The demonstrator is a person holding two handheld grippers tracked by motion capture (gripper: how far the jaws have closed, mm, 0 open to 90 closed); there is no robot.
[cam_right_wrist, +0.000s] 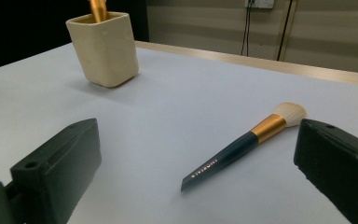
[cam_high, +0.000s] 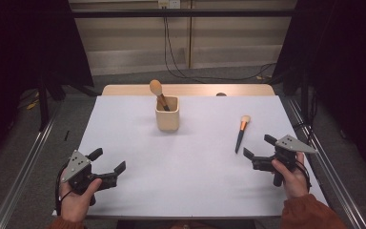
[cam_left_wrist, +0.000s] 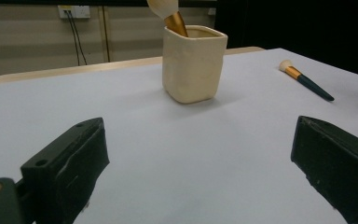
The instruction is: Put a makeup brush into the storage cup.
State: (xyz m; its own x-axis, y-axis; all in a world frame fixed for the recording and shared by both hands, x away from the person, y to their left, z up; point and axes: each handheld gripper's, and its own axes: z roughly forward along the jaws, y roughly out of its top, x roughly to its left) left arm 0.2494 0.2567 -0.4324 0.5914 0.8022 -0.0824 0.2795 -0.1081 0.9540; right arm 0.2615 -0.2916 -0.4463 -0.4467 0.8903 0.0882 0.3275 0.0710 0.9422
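Makeup brush (cam_high: 240, 133) lay right of the cup (cam_high: 167, 114), light and slim; open right gripper (cam_high: 257, 151) should pinch mid-handle.

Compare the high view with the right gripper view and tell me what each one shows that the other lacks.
High view alone: the person's two hands, the left gripper and right gripper seen whole, both open, the full table and the floor around it, and the bristle head of the brush in the cup.

Right gripper view alone: small lettering on the dark handle of the loose brush, seen close between that gripper's open jaws.

Both: the cream cup with a gold-ferruled brush standing in it, the loose brush lying flat on the table, and the cables on the back wall.
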